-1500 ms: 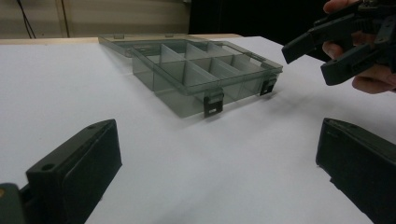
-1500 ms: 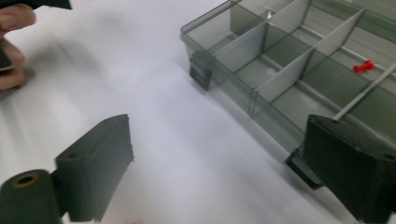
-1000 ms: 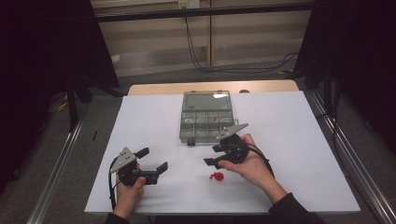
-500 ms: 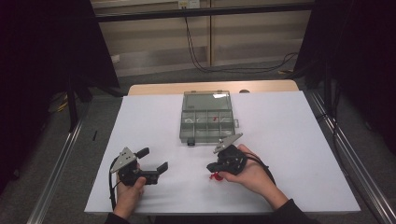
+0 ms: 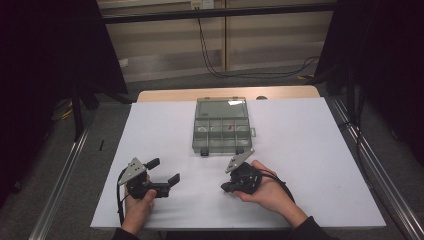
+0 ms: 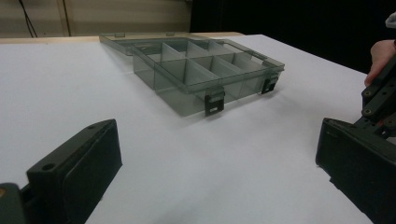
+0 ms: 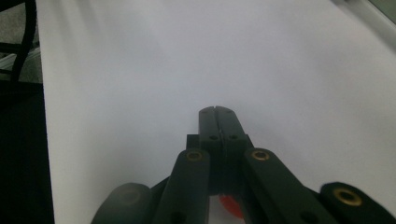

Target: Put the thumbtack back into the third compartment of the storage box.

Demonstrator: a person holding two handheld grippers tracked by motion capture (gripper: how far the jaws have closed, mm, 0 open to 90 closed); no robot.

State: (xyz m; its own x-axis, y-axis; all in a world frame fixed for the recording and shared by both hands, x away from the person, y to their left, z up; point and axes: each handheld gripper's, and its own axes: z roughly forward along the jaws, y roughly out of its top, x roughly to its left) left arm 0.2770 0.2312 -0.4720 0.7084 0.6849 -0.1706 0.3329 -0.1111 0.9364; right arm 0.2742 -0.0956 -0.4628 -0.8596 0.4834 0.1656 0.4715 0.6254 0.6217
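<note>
A clear grey compartment box [image 5: 221, 131] lies open mid-table, with a small red piece [image 5: 229, 127] in one compartment; the left gripper view has the box [image 6: 201, 70] ahead. My left gripper [image 5: 161, 180] rests near the front left with its jaws wide apart and nothing between them [image 6: 217, 186]. My right gripper [image 5: 227, 188] is low on the table in front of the box, pointing left. Its jaws are pressed together [image 7: 215, 111] over bare white surface. A small red piece [image 7: 231, 206] peeks out under the linkage behind the jaws; whether it is touched cannot be told.
The white tabletop [image 5: 310, 150] spreads wide to the right and left of the box. Metal rails [image 5: 370, 170] run along both table sides. The right hand [image 6: 380, 56] shows at the far edge of the left gripper view.
My right gripper has moved toward the person and down-left, over the red piece that lay on the table; that piece is now covered in the high view. The left gripper has stayed put.
</note>
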